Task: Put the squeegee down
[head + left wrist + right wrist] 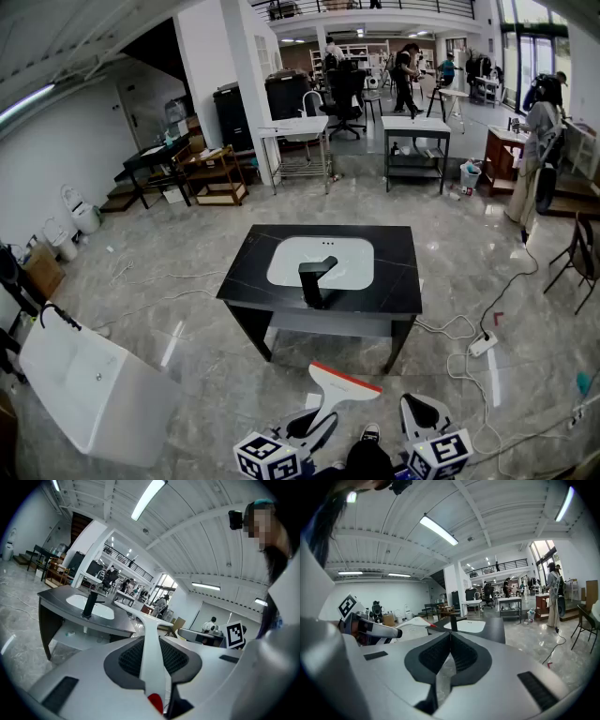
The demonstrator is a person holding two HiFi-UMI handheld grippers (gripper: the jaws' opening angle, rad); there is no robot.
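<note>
Nearest the lens: see marker cubes [267,457] at frame bottom, one on each claw, with left claw [312,427] and right claw [420,412] just above them. Spot a dark shoe [370,433] between the two claws.

Read the left claw in the left gripper view as clamped on squeegee [153,667]: white handle pinched between both pads and running out past the tips. In the head view, find the squeegee held up off the floor [187,309], blade end pointing ahead of the left claw, red strip along the blade edge.

Read the right claw in the right gripper view as pressed together, gripping nothing.

Find a black tabletop [394,277] ahead of both claws, apart from the squeegee blade. See a white basin [352,258] sunk into it and a black faucet [317,279] standing at the basin's near side.

Spot a white bathtub [89,394] on the floor, well off to the left of the left claw.
</note>
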